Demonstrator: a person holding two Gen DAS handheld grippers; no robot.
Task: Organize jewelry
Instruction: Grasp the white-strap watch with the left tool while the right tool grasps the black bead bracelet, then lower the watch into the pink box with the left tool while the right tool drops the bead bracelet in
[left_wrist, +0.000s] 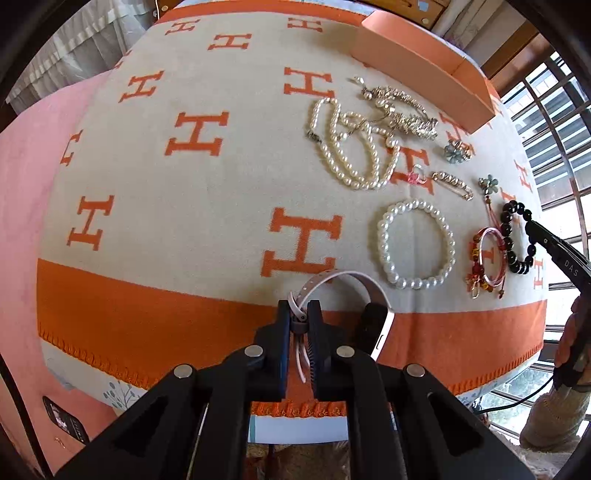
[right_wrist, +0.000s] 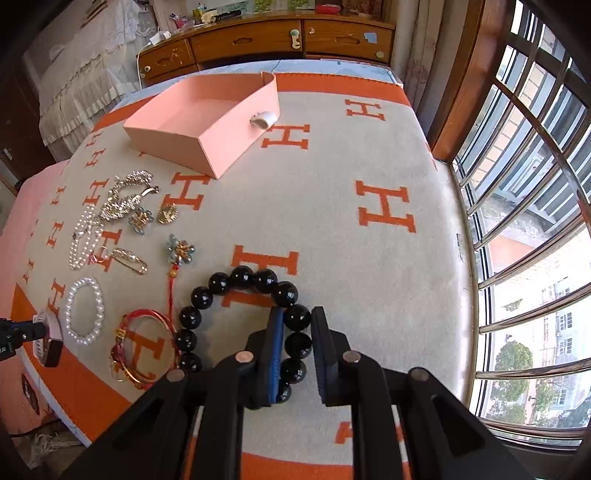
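My left gripper (left_wrist: 299, 314) is shut on the strap of a pale pink watch (left_wrist: 354, 291), held just above the blanket's orange border; the watch also shows in the right wrist view (right_wrist: 46, 338). My right gripper (right_wrist: 297, 321) straddles the near side of a black bead bracelet (right_wrist: 240, 277) lying on the blanket, its jaws close around one bead, with a small gap on the right. The bracelet also shows in the left wrist view (left_wrist: 511, 240). An open pink box (right_wrist: 207, 118) stands at the far side and holds a small white ring-like item (right_wrist: 263, 120).
On the orange-and-cream H blanket (left_wrist: 184, 192) lie a pearl bracelet (left_wrist: 415, 243), a pearl necklace (left_wrist: 351, 147), a silver chain pile (left_wrist: 402, 112), a red bangle (right_wrist: 144, 345), flower charms (right_wrist: 181, 251) and a gold pin (left_wrist: 452, 184). A barred window (right_wrist: 524, 221) is on the right, a wooden dresser (right_wrist: 266, 40) behind.
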